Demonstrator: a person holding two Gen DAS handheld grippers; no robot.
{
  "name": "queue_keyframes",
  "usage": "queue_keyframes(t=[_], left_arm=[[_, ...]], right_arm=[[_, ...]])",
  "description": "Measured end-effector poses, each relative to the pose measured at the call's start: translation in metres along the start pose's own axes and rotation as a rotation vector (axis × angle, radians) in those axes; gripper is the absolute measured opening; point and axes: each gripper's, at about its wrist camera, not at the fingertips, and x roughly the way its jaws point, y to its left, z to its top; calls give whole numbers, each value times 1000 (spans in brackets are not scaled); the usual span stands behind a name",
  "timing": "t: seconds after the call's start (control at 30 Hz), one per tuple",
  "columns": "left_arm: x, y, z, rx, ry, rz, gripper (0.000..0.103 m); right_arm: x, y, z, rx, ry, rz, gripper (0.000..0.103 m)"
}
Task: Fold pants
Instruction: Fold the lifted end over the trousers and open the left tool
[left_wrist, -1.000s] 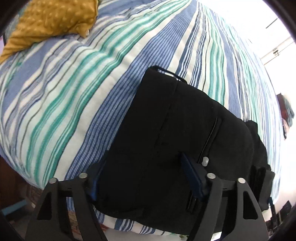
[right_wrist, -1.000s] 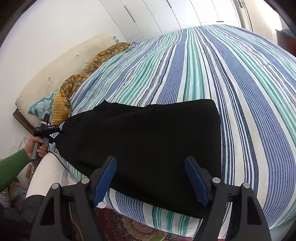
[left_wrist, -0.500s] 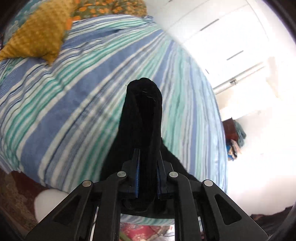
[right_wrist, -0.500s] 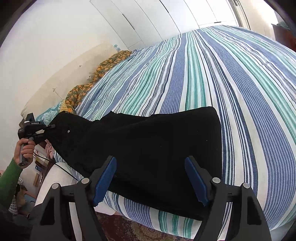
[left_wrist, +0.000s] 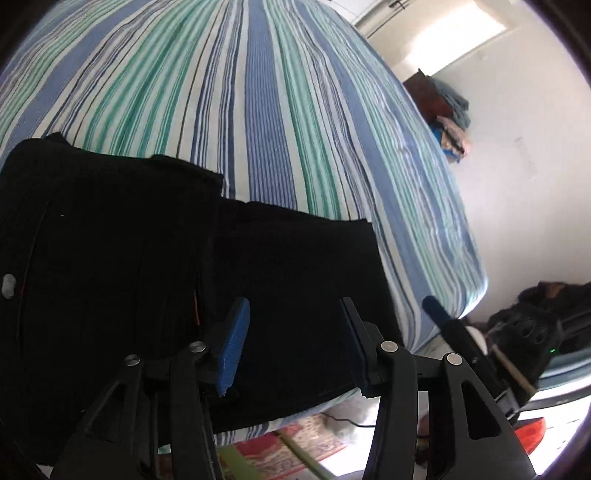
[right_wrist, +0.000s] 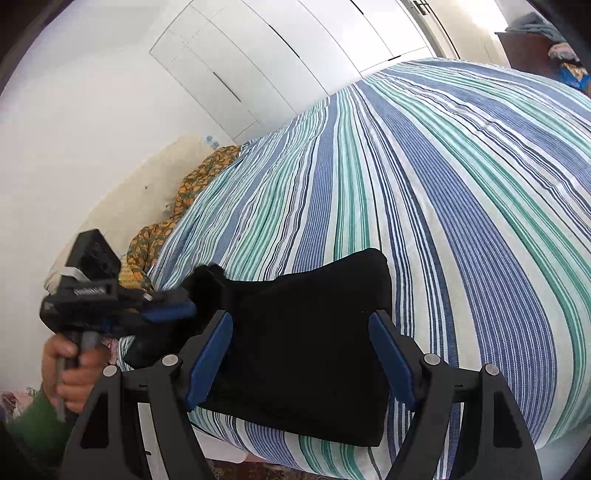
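Left gripper (left_wrist: 291, 347): jaws standing wide apart, gripping nothing, hovering over the black pants (left_wrist: 155, 280). Right gripper (right_wrist: 301, 356): likewise spread, empty. Pants: lying folded in layers at the near edge of the striped bed (right_wrist: 424, 184), one end overhanging. Step, judged: releasing after a fold. Next: regripping an end, folding across again.

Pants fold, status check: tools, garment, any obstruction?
Left tool open, above the pants. Right tool open, holding nothing. Pants folded over on the striped bed, near its edge. Nothing in the way.
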Motion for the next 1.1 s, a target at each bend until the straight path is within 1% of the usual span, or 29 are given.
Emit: queue_keyframes(t=[0.03,0.1,0.13,0.17,0.2,0.27,0.3,0.33,0.4,0.43,0.47,0.53,0.57,0.6,0.63,0.7,0.77,0.87,0.93,1.1], left_arm=[[-2,-6,-3,12,0,-14,50],[-25,-15,-7,30,-26,-68,57],[-42,-16,-7,47,-59,-73,59],[-61,-17,-8,60,-97,-67,65],[-85,-13,-8,67,-155,-55,71],[-125,-4,-12,55,-262,-36,79],[-146,5,-14,39,-321,-13,82],[-163,19,-15,18,-369,26,82],[-182,52,-19,-32,-439,118,82],[-185,70,-22,-71,-462,189,82],[-182,89,-25,-100,-471,253,82],[-167,116,-34,-139,-472,379,80],[-158,127,-40,-148,-463,429,80],[-148,132,-45,-151,-455,446,80],[-135,136,-51,-155,-447,452,80],[-121,138,-59,-154,-424,436,79],[-107,131,-63,-130,-411,426,77],[-112,113,-67,-95,-404,407,77],[-107,101,-66,-64,-400,440,77],[-97,93,-65,-17,-388,475,78]], right_arm=[[-1,-1,1,6,-4,0,76],[-5,-3,2,13,-16,-4,76],[-6,-4,2,18,-22,-4,77],[-7,-6,2,27,-27,-2,77],[-7,-8,3,42,-29,3,78],[-6,-14,4,76,-30,17,80],[-4,-15,4,88,-25,23,80],[-3,-16,3,92,-18,26,80],[0,-13,2,80,-3,27,80],[2,-11,1,67,5,27,80],[4,-8,0,52,14,25,80],[9,-2,-2,15,35,18,80],[11,1,-4,-4,45,14,80],[13,5,-5,-25,52,10,80],[14,10,-6,-47,56,10,80],[13,17,-8,-93,58,9,80],[14,23,-10,-127,62,8,80],[17,25,-12,-134,77,21,80],[18,24,-13,-131,83,27,80],[17,24,-11,-121,77,30,80]])
